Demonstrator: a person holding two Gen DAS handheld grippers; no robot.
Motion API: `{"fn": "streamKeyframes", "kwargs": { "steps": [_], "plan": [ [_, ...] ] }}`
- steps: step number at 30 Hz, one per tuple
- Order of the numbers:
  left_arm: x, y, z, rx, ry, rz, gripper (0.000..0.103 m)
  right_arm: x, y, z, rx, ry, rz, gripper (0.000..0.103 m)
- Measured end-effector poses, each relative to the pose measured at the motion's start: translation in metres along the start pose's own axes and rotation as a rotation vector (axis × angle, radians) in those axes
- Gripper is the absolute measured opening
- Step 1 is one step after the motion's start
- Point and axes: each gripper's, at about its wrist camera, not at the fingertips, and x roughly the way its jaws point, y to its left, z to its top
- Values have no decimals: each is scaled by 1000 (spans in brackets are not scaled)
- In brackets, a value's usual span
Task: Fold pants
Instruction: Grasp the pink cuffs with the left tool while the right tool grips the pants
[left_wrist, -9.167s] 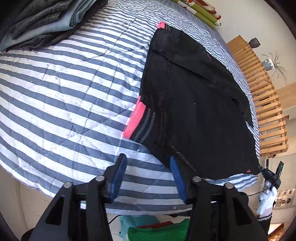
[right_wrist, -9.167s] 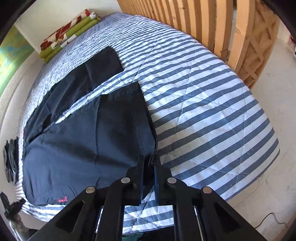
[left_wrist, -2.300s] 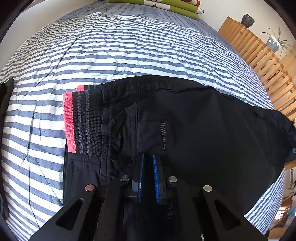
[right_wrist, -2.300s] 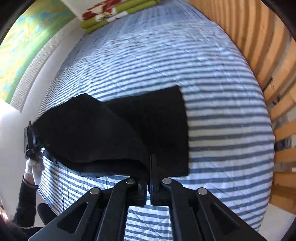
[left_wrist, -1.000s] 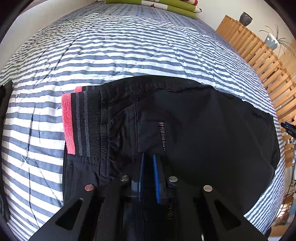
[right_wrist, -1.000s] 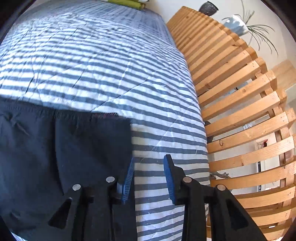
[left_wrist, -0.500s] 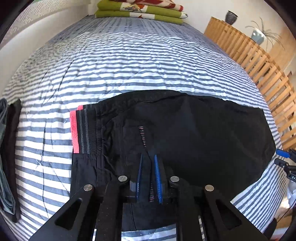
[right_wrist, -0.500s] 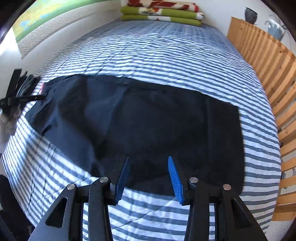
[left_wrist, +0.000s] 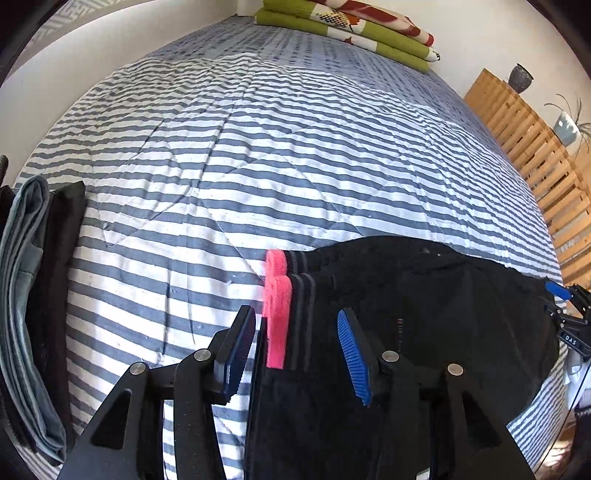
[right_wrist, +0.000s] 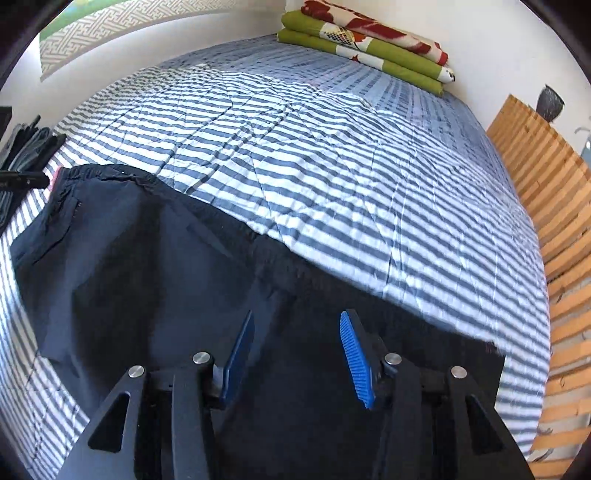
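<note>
Near the bed's (left_wrist: 258, 155) front edge lie the black pants (left_wrist: 443, 314), folded once. Your left gripper (left_wrist: 295, 350) and right gripper (right_wrist: 295, 350) are both opening, holding nothing (pink waistband (left_wrist: 276, 314) between the left pads). Lift clear, then grab matching corners evenly.

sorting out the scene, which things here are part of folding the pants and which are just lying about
Part of the job:
black pants
left gripper, opening
right gripper, opening

Just lying about:
folded blankets
stack of clothes
striped bedspread
wooden slats
</note>
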Motion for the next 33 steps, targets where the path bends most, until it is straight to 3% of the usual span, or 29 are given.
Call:
{"fn": "streamKeyframes", "kwargs": {
  "steps": [4, 9, 11, 13, 15, 16, 17, 21, 25, 30, 33],
  "plan": [
    [19, 3, 2, -5, 18, -41, 50, 27, 7, 21, -37, 34, 64, 44],
    [31, 0, 4, -1, -11, -30, 47, 49, 15, 25, -106, 67, 86, 44],
    [33, 0, 2, 8, -22, -22, 43, 54, 18, 25, -124, 73, 77, 44],
    [30, -2, 1, 27, -41, 9, 28, 57, 19, 26, -125, 79, 85, 43],
    [25, -1, 1, 27, -54, 29, 17, 56, 20, 26, -129, 77, 105, 25],
    [23, -1, 1, 24, -58, 31, 15, 57, 21, 27, -133, 86, 104, 3],
    [21, 0, 1, 18, -61, 27, 14, 57, 24, 27, -140, 93, 101, 1],
    [11, 1, 1, 22, -86, 28, 10, 50, 32, 29, -179, 57, 28, 0],
    [7, 2, 8, 12, -96, 26, 9, 39, 19, 42, -110, -11, -4, 0],
    [28, 3, 20, -25, -68, 78, 10, 59, 17, 60, -92, -8, -57, 0],
    [27, 3, 22, -35, -52, 69, 13, 80, 23, 61, -110, 48, -89, 1]
  ]
}}
